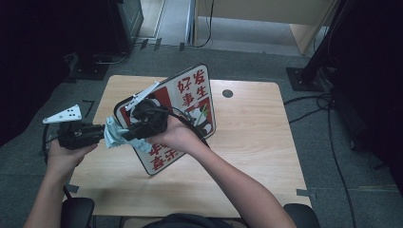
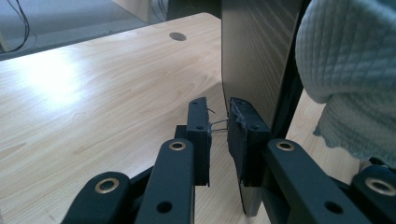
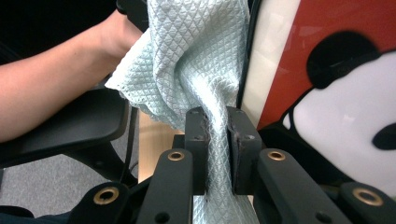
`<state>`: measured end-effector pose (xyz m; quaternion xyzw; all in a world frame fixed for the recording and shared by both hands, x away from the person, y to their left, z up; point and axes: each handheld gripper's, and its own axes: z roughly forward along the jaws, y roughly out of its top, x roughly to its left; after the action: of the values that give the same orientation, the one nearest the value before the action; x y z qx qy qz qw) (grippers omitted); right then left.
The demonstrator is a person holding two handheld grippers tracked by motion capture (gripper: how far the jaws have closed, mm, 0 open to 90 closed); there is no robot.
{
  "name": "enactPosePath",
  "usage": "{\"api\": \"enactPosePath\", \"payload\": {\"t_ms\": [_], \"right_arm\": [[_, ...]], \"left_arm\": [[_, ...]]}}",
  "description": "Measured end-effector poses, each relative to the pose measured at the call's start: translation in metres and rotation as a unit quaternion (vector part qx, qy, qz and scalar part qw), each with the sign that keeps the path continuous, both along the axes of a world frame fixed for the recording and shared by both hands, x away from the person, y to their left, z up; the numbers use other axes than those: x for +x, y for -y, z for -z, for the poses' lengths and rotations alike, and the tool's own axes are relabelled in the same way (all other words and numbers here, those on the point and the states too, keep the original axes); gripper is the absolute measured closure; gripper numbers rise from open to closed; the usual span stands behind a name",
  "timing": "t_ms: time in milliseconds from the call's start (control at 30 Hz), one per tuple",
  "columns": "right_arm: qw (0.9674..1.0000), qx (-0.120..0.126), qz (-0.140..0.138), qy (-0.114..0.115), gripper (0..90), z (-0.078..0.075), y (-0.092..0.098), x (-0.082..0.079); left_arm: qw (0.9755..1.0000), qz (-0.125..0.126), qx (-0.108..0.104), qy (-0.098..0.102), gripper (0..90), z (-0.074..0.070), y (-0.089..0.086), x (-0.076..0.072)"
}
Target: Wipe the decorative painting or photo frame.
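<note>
Left gripper, at near left table edge: 2 jaws clamped on dark lower edge of board, thin board rim between pads.
Right gripper, just right of it: jaws pressed together on pale blue cloth, cloth against board's red-and-white printed face.
Board: tilted upright, left of table centre, near corner resting on tabletop.
</note>
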<state>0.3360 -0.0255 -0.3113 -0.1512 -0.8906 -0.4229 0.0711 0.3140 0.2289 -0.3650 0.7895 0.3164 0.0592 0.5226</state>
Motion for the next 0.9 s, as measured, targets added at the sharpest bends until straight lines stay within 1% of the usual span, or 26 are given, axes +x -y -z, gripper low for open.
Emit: {"api": "enactPosePath", "payload": {"t_ms": [100,200,233,467,533,567,667,700,767,900], "right_arm": [[1.0000,-0.007,-0.001,0.000,81.0,0.005,0.000,-0.001],[1.0000,-0.007,-0.001,-0.003,81.0,0.009,0.000,-0.002],[1.0000,-0.007,0.001,-0.005,81.0,0.010,0.000,-0.002],[0.9999,-0.012,0.002,-0.010,80.9,0.023,0.002,-0.005],[0.9999,-0.012,0.002,-0.012,81.0,0.026,0.003,-0.005],[0.9998,-0.012,0.001,-0.013,81.0,0.029,0.003,-0.006],[0.9998,-0.013,0.002,-0.017,80.9,0.034,0.005,-0.007],[0.9998,-0.010,0.002,-0.014,80.9,0.037,0.005,-0.008],[0.9998,-0.014,0.002,-0.017,81.0,0.041,0.006,-0.009],[0.9996,-0.020,0.003,-0.020,81.0,0.050,0.006,-0.011]], "left_arm": [[1.0000,0.001,-0.002,-0.002,78.5,0.001,-0.001,0.001],[0.9999,0.006,-0.006,-0.011,78.4,0.002,-0.001,0.003],[0.9999,0.005,-0.003,-0.010,78.4,0.003,-0.001,0.003],[0.9998,0.010,0.000,-0.018,78.1,0.004,0.001,0.004],[0.9998,0.009,0.003,-0.017,77.9,0.004,0.001,0.004],[0.9998,0.009,0.002,-0.017,77.8,0.004,0.001,0.004],[1.0000,0.003,-0.002,-0.008,77.3,0.003,0.000,0.004],[1.0000,0.002,-0.002,-0.007,77.3,0.003,-0.001,0.004],[1.0000,0.003,-0.003,-0.008,77.3,0.003,-0.001,0.004],[0.9999,0.007,0.002,-0.010,77.3,0.004,0.000,0.004]]}}
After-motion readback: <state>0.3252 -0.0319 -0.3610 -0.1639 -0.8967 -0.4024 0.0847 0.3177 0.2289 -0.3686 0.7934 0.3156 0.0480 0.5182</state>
